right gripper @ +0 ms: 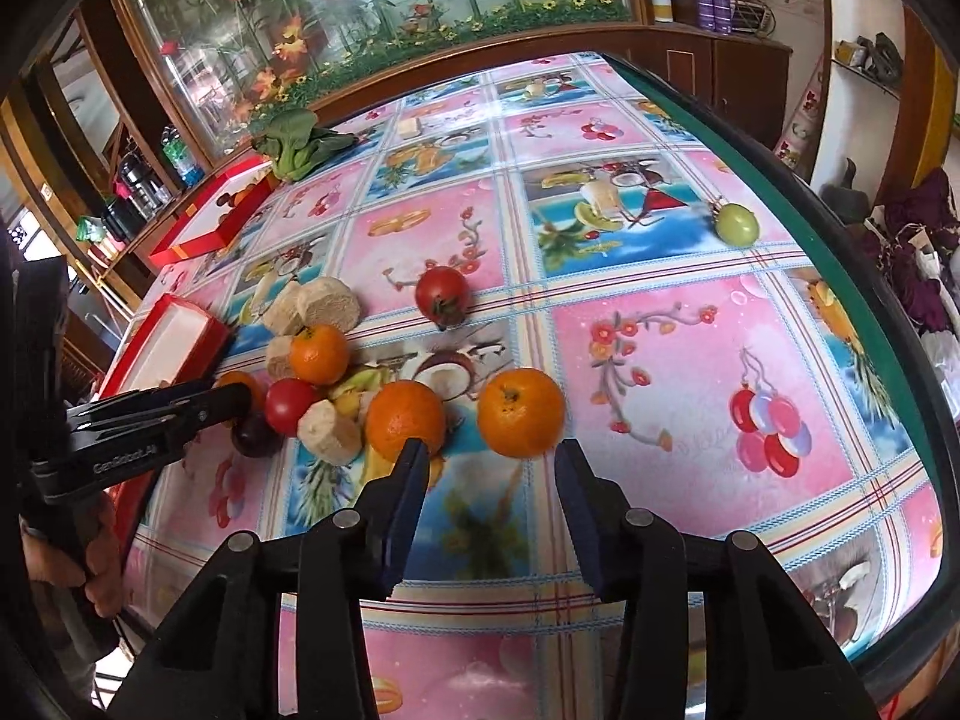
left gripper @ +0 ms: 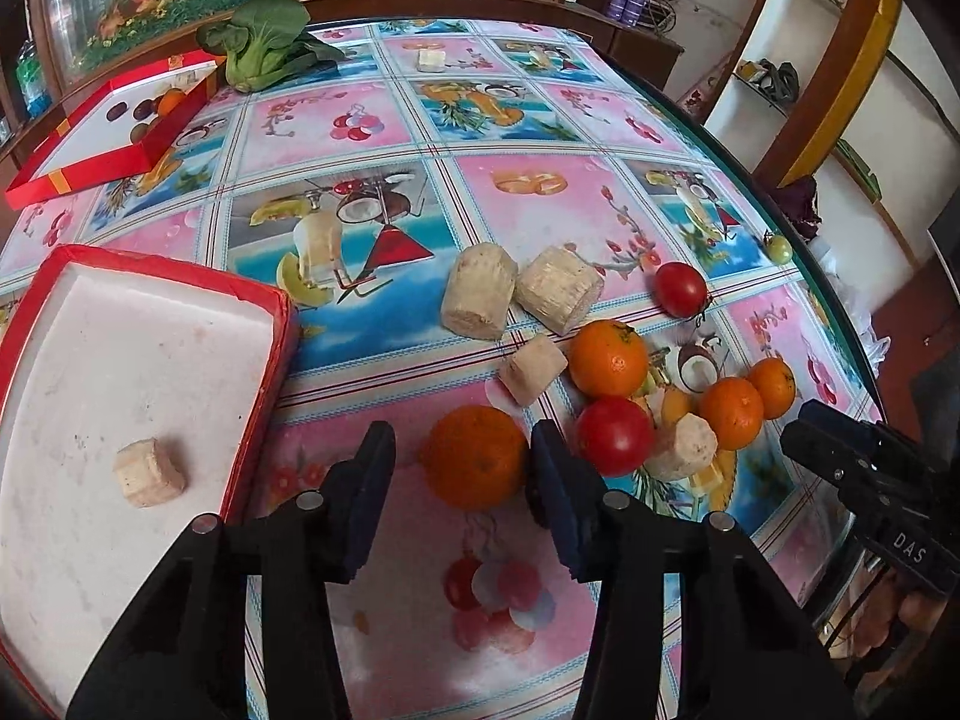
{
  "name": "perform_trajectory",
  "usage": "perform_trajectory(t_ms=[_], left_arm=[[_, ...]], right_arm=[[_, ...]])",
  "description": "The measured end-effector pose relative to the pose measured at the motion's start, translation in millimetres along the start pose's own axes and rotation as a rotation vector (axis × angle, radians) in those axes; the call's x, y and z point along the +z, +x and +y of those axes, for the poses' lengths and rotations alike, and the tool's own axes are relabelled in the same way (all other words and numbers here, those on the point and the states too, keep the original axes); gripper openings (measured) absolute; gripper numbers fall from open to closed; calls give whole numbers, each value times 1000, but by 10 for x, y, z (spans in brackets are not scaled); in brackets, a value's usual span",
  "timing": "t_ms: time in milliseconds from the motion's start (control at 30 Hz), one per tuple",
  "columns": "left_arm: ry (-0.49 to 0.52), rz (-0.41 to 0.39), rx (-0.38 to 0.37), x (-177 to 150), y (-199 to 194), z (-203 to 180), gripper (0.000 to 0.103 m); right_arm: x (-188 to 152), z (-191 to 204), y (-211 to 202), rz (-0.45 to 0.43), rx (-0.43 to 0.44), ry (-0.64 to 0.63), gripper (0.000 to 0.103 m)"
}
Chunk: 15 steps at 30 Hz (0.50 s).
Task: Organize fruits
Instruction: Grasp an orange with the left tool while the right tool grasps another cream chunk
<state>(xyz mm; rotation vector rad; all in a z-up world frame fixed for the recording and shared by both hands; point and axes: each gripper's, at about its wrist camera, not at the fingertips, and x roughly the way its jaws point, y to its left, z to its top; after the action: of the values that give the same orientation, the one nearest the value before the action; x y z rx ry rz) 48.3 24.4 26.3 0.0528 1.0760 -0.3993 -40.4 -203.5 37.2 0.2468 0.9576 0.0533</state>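
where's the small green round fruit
In the right wrist view the small green round fruit sits alone near the table's far right edge, beyond the lone red tomato.

Counts on the table: four oranges [left gripper: 474, 456] [left gripper: 609, 358] [left gripper: 731, 413] [left gripper: 774, 387]; two red tomatoes [left gripper: 615, 435] [left gripper: 680, 289]; one green tomato [right gripper: 737, 223]; five pale cane chunks [left gripper: 479, 290] [left gripper: 559, 289] [left gripper: 533, 369] [left gripper: 684, 446] [left gripper: 150, 472], one of them inside a tray; two red trays [left gripper: 264, 372] [left gripper: 120, 162]; one leafy green [left gripper: 264, 48]; one dark plum [right gripper: 255, 435].
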Motion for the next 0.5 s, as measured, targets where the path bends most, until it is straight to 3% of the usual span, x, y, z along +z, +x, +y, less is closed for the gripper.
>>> perform_trajectory(t_ms=[67,267,500], left_arm=[[-15,5,-30,5,17,22,35],[19,0,13,-71,-61,35,34],[-33,7,9,-228,-183,253,34]], right_arm=[[-2,69,4,2,20,-16,43],[-35,318,47,21,83,-63,41],[-131,598,221,74,150,-116,40]])
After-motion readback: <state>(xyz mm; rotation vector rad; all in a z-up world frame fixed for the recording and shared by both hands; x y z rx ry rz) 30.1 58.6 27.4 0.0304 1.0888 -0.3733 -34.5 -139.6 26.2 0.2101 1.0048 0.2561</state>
